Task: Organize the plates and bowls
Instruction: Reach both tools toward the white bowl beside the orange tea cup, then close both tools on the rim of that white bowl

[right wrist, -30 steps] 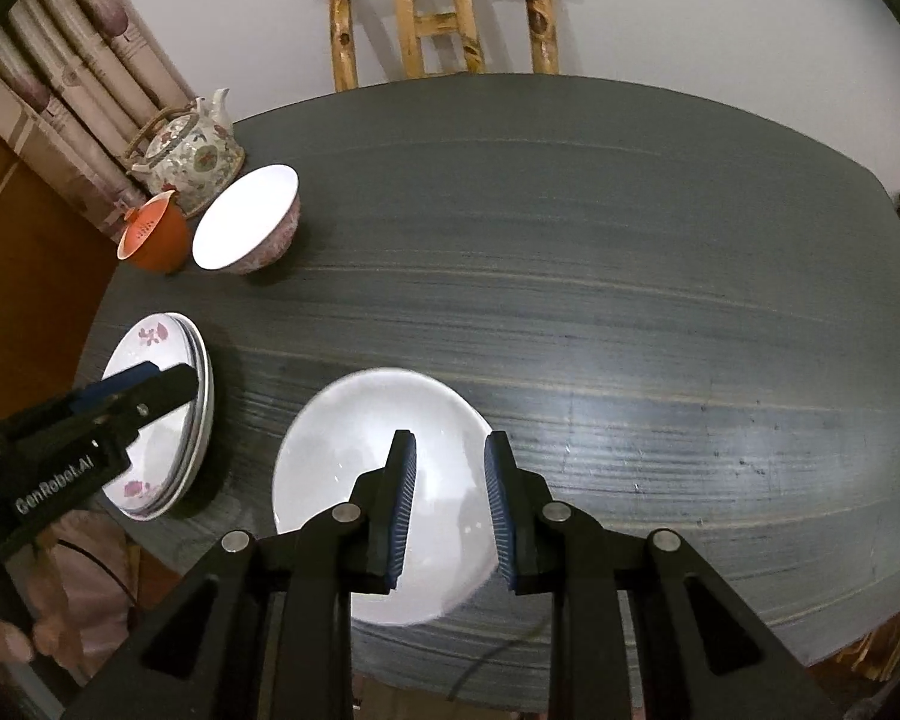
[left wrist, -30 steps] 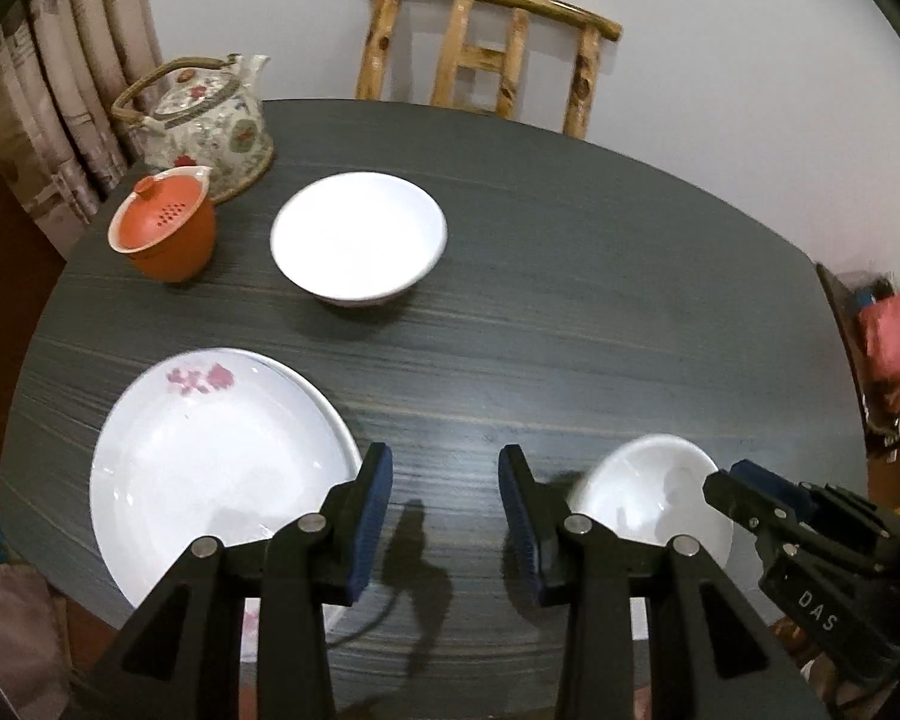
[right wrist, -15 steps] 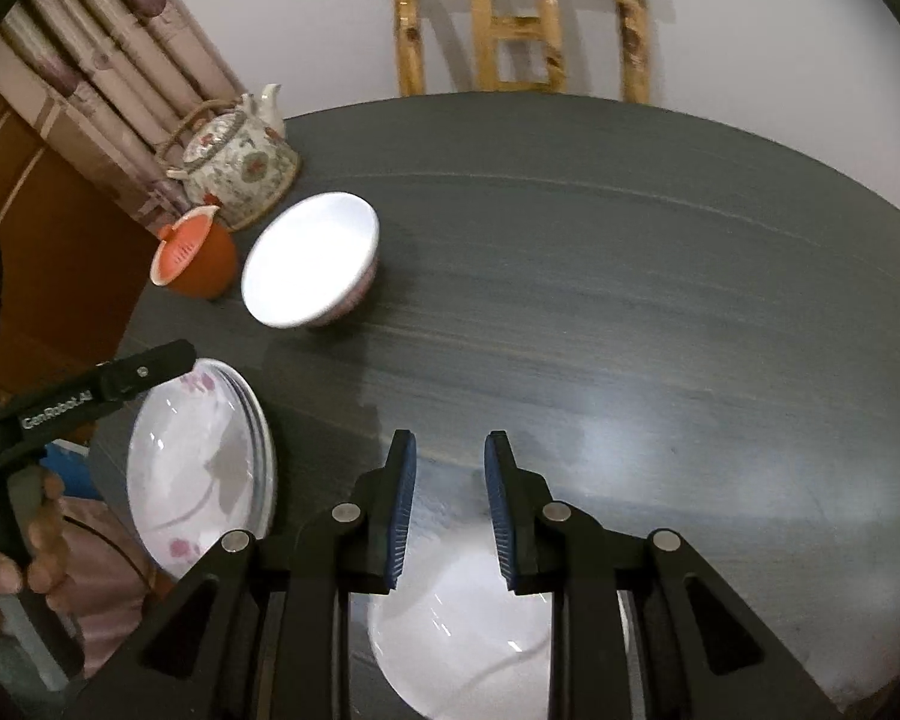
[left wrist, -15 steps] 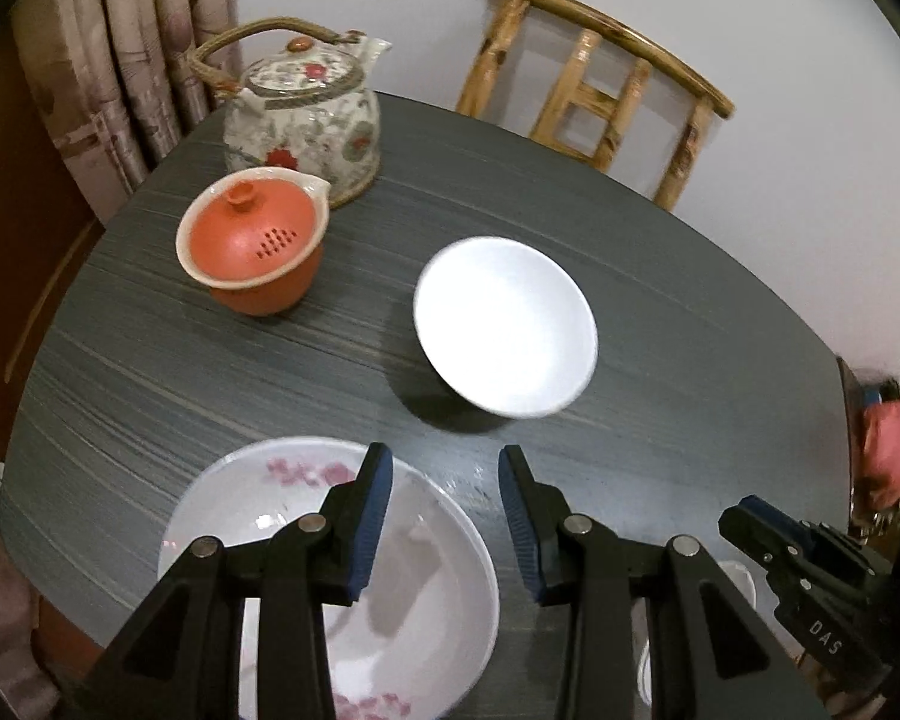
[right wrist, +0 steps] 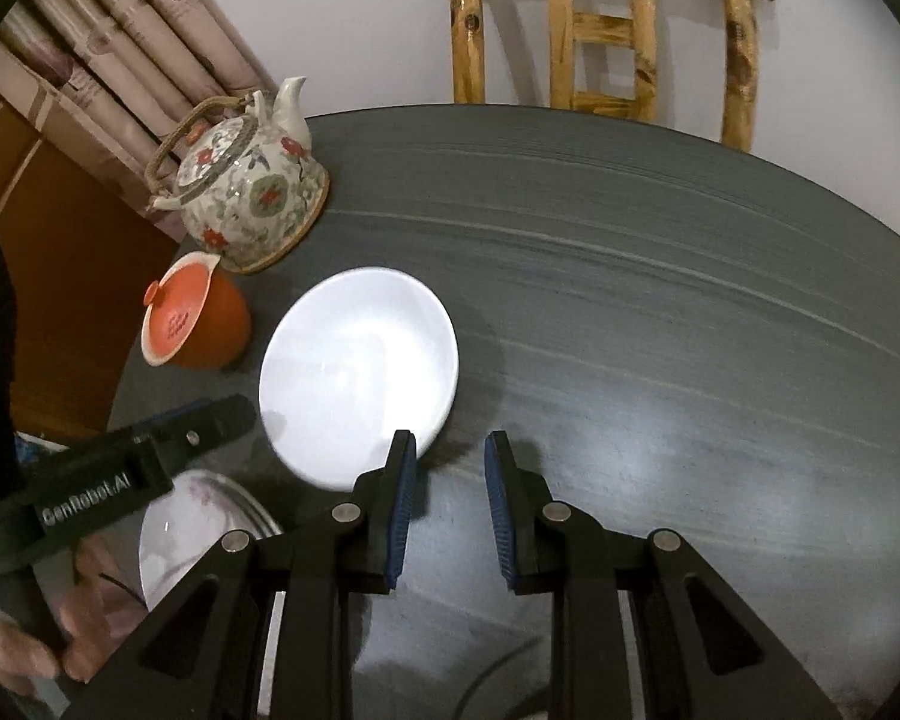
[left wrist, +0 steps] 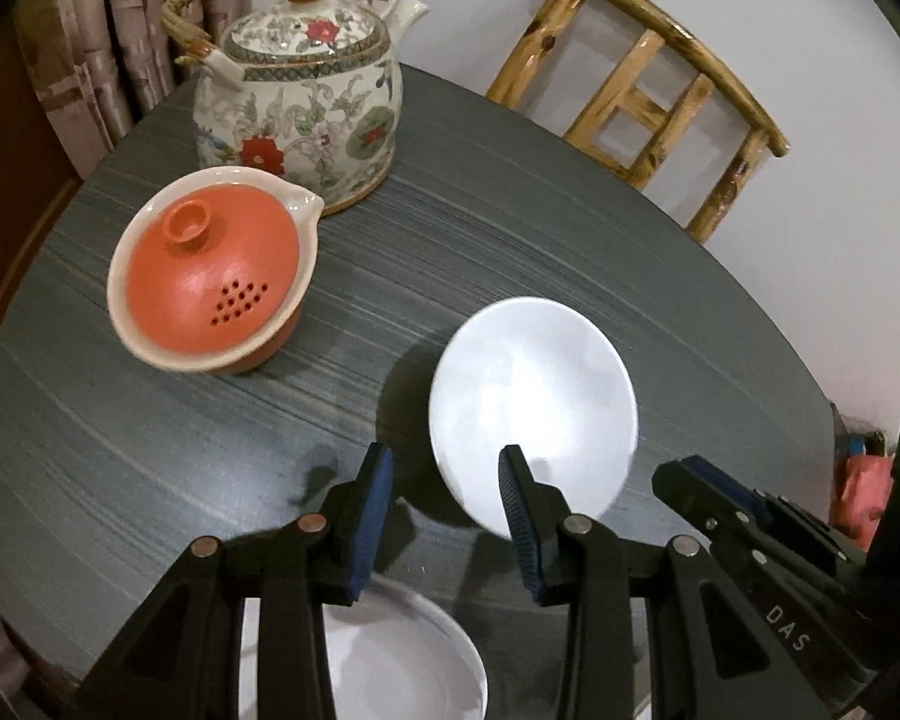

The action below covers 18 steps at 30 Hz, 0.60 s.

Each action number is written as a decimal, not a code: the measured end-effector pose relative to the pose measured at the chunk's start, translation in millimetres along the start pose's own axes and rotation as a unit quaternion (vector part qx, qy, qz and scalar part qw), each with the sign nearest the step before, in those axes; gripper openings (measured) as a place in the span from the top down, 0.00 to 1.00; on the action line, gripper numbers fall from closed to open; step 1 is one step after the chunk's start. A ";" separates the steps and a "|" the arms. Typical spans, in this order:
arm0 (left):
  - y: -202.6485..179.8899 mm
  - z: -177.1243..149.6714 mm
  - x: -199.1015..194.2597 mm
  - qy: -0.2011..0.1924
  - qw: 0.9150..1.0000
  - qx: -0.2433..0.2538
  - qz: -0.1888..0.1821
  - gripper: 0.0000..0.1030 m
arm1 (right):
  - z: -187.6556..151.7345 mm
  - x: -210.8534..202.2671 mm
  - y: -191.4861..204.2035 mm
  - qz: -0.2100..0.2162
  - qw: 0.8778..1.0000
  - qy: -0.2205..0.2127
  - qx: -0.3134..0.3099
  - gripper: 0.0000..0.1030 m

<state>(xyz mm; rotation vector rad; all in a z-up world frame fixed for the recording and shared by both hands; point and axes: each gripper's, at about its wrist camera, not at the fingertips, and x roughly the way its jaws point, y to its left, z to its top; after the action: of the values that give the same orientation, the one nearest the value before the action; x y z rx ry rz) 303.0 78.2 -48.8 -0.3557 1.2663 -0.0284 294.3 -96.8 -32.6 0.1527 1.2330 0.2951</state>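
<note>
As both pairs of tongs, left and right, hover released and empty, a white bowl sits on the table beside stacked plates, seemingly awaiting pickup.

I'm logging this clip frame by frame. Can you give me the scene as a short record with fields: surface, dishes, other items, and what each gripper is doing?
surface: dark round table
bowl: white, empty, upright on the table
plates: stack at the near edge, pink flower print
other items: floral teapot; orange lidded cup beside it; wooden chair behind the table
left gripper: open, empty, fingers either side of the bowl's near rim
right gripper: open, empty, over the table just right of the bowl
</note>
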 end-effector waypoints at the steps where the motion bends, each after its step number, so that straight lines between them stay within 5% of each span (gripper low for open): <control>1: -0.3 1.4 2.6 0.001 1.000 -0.001 0.000 0.64 | 4.2 3.5 0.5 0.000 1.000 0.001 -0.001 0.78; 15: -4.2 14.6 36.4 0.029 1.000 -0.005 -0.004 0.64 | 30.6 53.7 0.6 -0.002 1.000 0.030 -0.008 0.85; 18: -4.8 14.7 43.3 0.039 0.999 -0.008 -0.005 0.78 | 32.1 58.7 -0.1 0.000 0.999 0.034 -0.007 0.87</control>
<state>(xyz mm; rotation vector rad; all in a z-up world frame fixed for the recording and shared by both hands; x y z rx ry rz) 330.9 68.0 -83.8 -0.3772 1.3430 -0.0402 342.2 -77.6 -75.3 0.1326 1.2978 0.3114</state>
